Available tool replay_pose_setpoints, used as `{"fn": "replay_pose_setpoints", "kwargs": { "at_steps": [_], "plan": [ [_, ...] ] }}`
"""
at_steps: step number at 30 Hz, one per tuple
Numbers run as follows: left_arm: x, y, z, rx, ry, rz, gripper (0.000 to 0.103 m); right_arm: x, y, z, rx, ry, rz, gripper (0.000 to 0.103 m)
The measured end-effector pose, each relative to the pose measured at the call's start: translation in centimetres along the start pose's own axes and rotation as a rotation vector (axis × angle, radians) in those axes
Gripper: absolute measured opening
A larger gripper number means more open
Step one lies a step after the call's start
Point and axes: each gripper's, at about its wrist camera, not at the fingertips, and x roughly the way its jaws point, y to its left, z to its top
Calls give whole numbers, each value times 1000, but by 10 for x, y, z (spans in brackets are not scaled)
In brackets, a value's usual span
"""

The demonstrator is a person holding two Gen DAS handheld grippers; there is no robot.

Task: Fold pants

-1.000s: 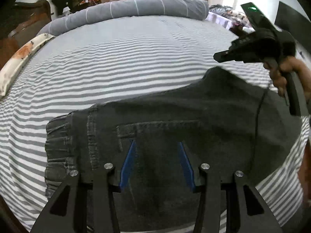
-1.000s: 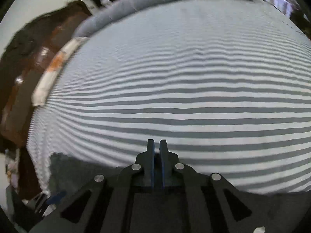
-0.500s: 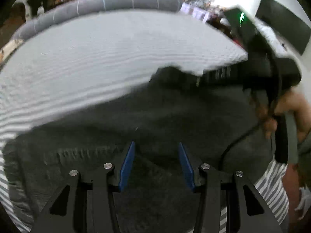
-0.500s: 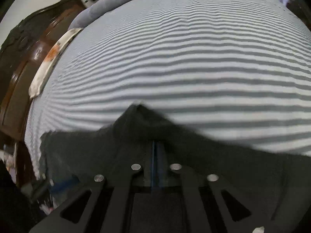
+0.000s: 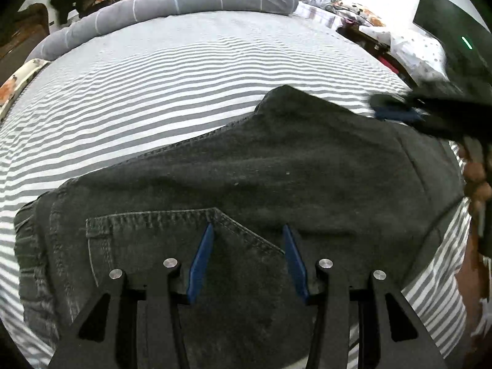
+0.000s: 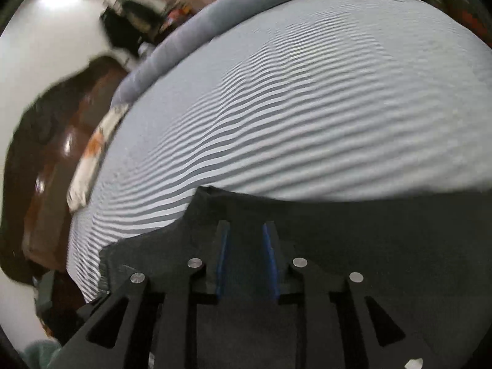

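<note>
Dark grey jeans (image 5: 276, 169) lie folded on the striped bed, waistband at the left, back pocket (image 5: 147, 233) near me. My left gripper (image 5: 247, 230) is open and empty, its blue pads just above the pocket. In the left wrist view my right gripper (image 5: 396, 109) hovers blurred over the jeans' far right edge, held by a hand. In the right wrist view the right gripper (image 6: 246, 227) is open and empty above the jeans (image 6: 369, 246), whose edge lies just ahead of the fingertips.
The grey-and-white striped bed sheet (image 5: 184, 70) spreads beyond the jeans. A long grey bolster (image 5: 172, 6) lies along the far edge. A dark wooden headboard (image 6: 46, 160) and a patterned pillow (image 6: 92, 147) stand at the left. Clutter and a dark screen (image 5: 446, 30) sit at the right.
The right gripper was shut, dropped onto the jeans, and now has opened and lifted off the cloth. The left gripper stayed open over the pocket.
</note>
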Motion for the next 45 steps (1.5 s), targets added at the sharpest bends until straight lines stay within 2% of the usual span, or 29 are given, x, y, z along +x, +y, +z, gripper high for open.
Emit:
{"fn": "replay_pose_setpoints", "kwargs": {
  "at_steps": [6, 10, 14, 17, 21, 26, 32, 35, 37, 39, 43, 45],
  "plan": [
    [-10, -28, 0, 22, -10, -14, 49, -104, -119, -35, 205, -128, -82, 23],
    [-13, -54, 6, 67, -9, -33, 49, -162, -196, -46, 289, -190, -136, 24],
    [-8, -79, 11, 93, -5, -38, 49, -194, -257, -44, 306, -183, -160, 27],
    [-4, -103, 15, 120, 2, -48, 49, -200, -288, -37, 278, -159, -198, 27],
    [3, -142, 24, 167, 8, -80, 49, -196, -316, -31, 266, -148, -175, 27],
    [20, -189, 38, 219, 18, -112, 49, -182, -326, -24, 211, -133, -147, 27],
    [40, -232, 46, 263, 28, -126, 49, -184, -325, -34, 130, -104, 3, 28],
    [46, -243, 47, 276, 32, -126, 49, -182, -319, -42, 88, -73, 27, 28],
    [50, -248, 47, 284, 36, -127, 49, -182, -325, -45, 114, -89, 43, 24],
    [55, -253, 46, 298, 44, -116, 49, -182, -332, -46, 170, -117, 53, 13],
    [82, -257, 43, 307, 122, -68, 49, -186, -331, -51, 234, -170, 42, 6],
    [85, -256, 44, 303, 104, -72, 49, -188, -325, -50, 246, -181, 24, 6]
  ]
}}
